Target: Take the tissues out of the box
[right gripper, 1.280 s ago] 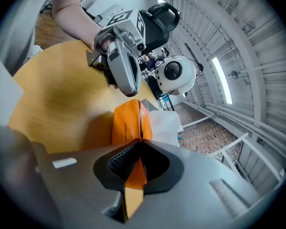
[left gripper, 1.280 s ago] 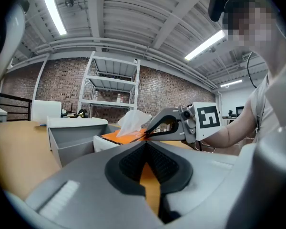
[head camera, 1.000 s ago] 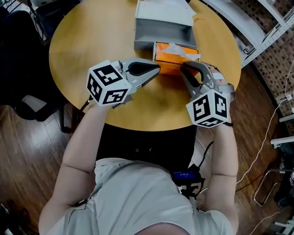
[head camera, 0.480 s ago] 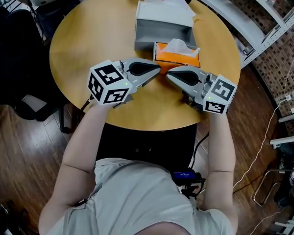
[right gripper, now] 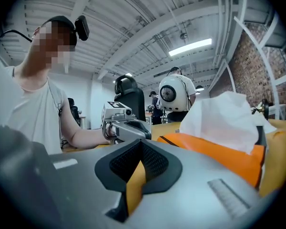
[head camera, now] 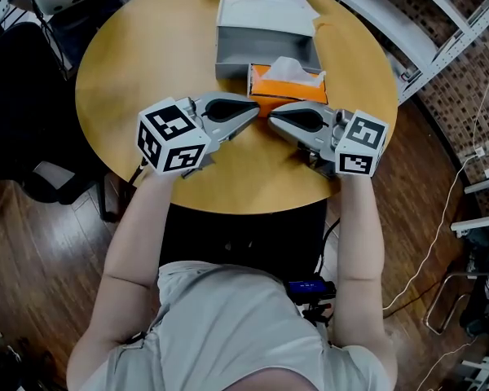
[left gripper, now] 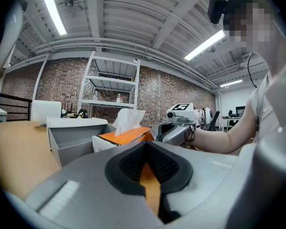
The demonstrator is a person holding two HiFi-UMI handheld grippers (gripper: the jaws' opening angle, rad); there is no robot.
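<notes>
An orange tissue box [head camera: 287, 96] stands on the round wooden table [head camera: 147, 63], with a white tissue [head camera: 294, 70] sticking up from its slot. My left gripper [head camera: 257, 114] and right gripper [head camera: 270, 120] lie just in front of the box, tips pointing at each other and nearly meeting. Both are shut with nothing between the jaws. In the left gripper view the shut left gripper [left gripper: 145, 146] faces the tissue box [left gripper: 128, 135] and the right gripper [left gripper: 175, 130]. In the right gripper view the shut right gripper [right gripper: 140, 148] sits beside the tissue box [right gripper: 219, 155] and its tissue [right gripper: 224, 120].
A grey open tray [head camera: 265, 51] stands right behind the tissue box, with a white lid or sheet [head camera: 265, 10] at its far side. A metal shelf unit [head camera: 407, 31] is off the table's right edge. The table's near edge runs just below the grippers.
The right gripper left the box's front right corner, swung round to point left and shut its jaws. The left gripper barely moved.
</notes>
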